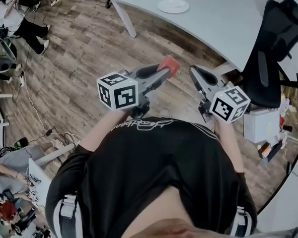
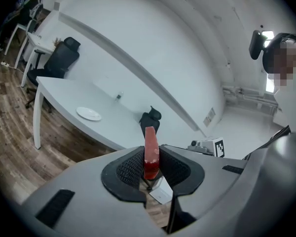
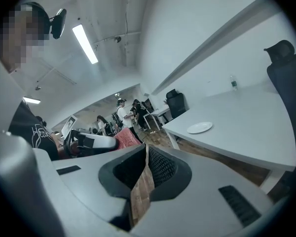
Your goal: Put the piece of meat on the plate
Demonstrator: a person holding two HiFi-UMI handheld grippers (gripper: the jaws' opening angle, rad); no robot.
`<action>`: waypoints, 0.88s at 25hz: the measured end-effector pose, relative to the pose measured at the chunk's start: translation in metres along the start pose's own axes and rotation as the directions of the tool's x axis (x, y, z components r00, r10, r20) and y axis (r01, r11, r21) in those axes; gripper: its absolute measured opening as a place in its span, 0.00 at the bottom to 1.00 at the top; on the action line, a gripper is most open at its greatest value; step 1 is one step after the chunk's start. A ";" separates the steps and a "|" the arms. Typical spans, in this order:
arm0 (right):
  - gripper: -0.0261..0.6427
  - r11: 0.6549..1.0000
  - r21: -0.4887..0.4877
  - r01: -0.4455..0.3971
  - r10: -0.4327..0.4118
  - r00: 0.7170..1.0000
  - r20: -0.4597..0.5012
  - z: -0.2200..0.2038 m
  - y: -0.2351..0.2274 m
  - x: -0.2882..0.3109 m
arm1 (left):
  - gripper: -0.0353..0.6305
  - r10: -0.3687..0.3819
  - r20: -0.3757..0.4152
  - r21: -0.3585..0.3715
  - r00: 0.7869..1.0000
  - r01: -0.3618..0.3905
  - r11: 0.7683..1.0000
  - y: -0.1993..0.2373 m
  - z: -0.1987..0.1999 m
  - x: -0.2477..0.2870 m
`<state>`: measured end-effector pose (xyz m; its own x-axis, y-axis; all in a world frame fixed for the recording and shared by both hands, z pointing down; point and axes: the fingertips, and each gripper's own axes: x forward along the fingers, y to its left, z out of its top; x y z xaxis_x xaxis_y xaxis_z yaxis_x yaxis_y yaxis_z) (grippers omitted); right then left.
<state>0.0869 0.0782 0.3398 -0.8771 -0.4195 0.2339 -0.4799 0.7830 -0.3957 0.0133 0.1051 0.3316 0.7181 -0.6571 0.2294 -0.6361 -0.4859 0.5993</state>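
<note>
**Step in hand: transport.** I read the grasp as complete and the placement as not yet made. The left claw (image 1: 161,73) is clamped on the piece of meat (image 1: 169,64) and carries it in the air over the wooden floor (image 1: 84,48), in front of my body. The right claw (image 1: 194,72) has its jaws together with nothing between them; only floor shows through the seam.

**Target.** The plate (image 1: 173,5) lies bare on the white counter (image 1: 223,14), well apart from both claws. An office chair (image 1: 275,43) stands at the counter's near edge, to the right.

**Next move calls for:**
1. Carrying the left claw over the counter edge until the meat hangs above the plate.
2. Lowering until the meat is just above or touching the plate.
3. Opening the jaws only then, so that the meat does not drop to the floor.

**Task thing.** The meat is a thin red slab, held on edge between the pads. It stands upright and projects past them, with a paler flecked patch near the grip line. It appears rigid.
</note>
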 end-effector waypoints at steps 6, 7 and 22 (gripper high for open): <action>0.07 1.000 -0.012 -0.011 0.011 1.000 0.023 0.019 -0.022 0.001 | 0.19 0.001 0.008 0.027 1.000 -0.001 1.000 -0.001 0.019 0.022; 0.07 1.000 -0.013 -0.012 0.012 1.000 0.028 0.021 -0.022 0.002 | 0.19 0.000 0.008 0.031 1.000 -0.001 1.000 -0.001 0.021 0.022; 0.07 0.999 -0.012 0.049 -0.049 0.998 0.040 0.035 -0.057 0.022 | 0.19 -0.070 0.010 0.013 0.998 0.070 0.997 0.025 0.044 0.055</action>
<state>0.0948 0.0082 0.3367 -0.8527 -0.4753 0.2168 -0.5223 0.7667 -0.3733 0.0241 0.0310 0.3254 0.7577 -0.6275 0.1791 -0.5883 -0.5380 0.6037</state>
